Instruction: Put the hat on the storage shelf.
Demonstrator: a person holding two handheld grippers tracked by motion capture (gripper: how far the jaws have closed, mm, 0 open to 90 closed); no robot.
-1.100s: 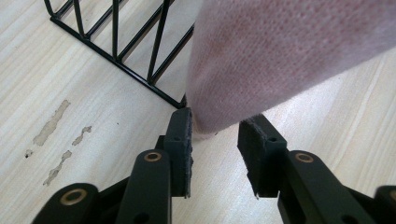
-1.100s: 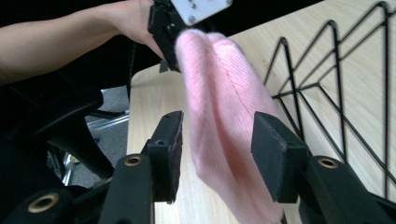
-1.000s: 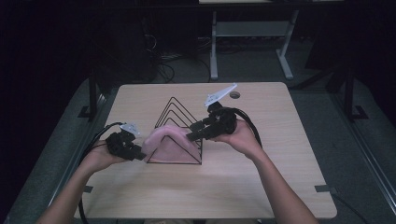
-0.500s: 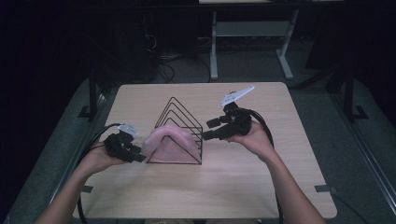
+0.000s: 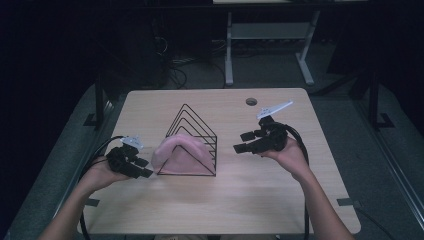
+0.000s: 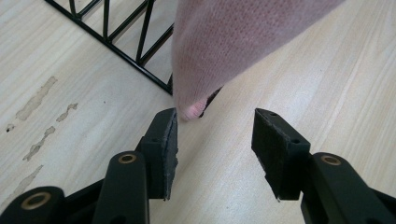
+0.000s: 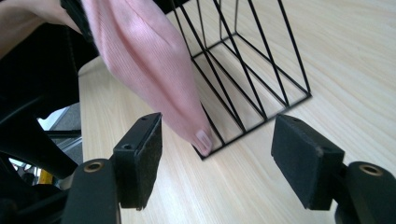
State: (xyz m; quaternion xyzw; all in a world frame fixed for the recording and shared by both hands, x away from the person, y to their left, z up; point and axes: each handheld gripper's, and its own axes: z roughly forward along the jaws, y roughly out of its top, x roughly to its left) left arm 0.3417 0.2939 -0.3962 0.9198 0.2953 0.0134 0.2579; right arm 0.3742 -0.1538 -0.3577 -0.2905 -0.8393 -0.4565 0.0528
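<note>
The pink cloth (image 5: pixel 179 154) hangs over the black wire rack (image 5: pixel 192 141) mid-table so it stays up. The left gripper (image 5: pixel 142 170) at nine o'clock has just been opening, nothing inside. The right gripper (image 5: pixel 243 142) at three o'clock is wide and empty.

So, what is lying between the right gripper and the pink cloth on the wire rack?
Bare table, nothing else. In the high view, the open right gripper stands apart from the wire rack, over which the pink cloth is draped.
</note>
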